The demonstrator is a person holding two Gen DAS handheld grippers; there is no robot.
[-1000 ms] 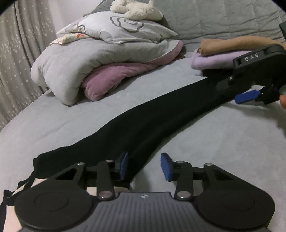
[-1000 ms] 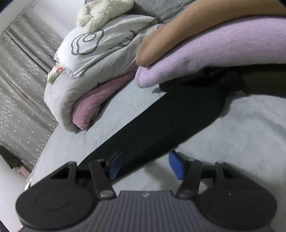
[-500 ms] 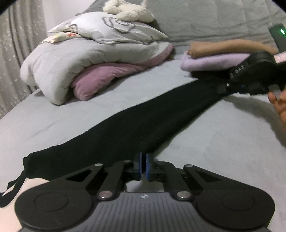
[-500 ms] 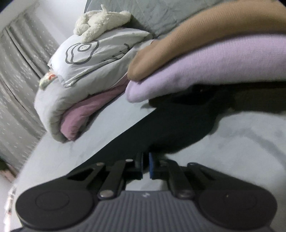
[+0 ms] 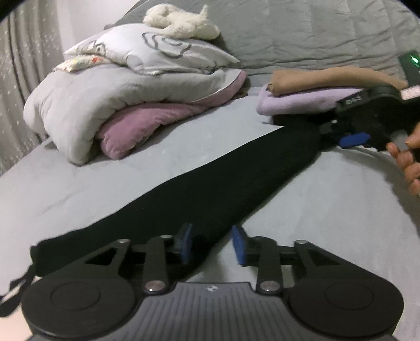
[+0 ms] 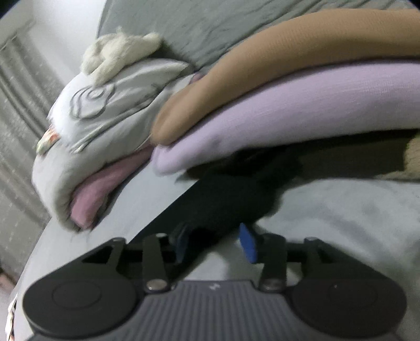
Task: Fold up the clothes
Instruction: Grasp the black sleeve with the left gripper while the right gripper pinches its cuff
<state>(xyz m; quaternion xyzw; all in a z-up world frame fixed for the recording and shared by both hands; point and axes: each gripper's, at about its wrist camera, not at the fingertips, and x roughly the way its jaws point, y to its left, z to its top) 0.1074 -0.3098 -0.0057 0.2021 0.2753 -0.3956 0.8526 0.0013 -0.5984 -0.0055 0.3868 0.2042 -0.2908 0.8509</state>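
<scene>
At the far left of the left wrist view a gray curtain [image 5: 23, 78] hangs beside the folded gray duvet [image 5: 105, 105], which carries a printed pillow [image 5: 157, 52] and a white plush toy [image 5: 181, 22]. From there the black garment [image 5: 210, 188] runs as one long narrow band across the gray bed [image 5: 328, 223], lying flat, its near end under the left gripper [image 5: 211, 245] and its far end just beside the folded stack with a lilac piece [image 5: 302, 103] under a tan one [image 5: 328, 78]. Half a second ago both sets of jaws were pressed together on the band's edge; now both have let go. The left jaws stand spread, the cloth lying between and under the blue pads without being pinched. At the right, the right gripper [image 6: 215, 242] is likewise spread over the band's far end, one blue pad showing clear of the cloth. The release suggests the lengthwise fold has been laid down and straightened. What seems to remain is bringing one end over the other to shorten the band.
</scene>
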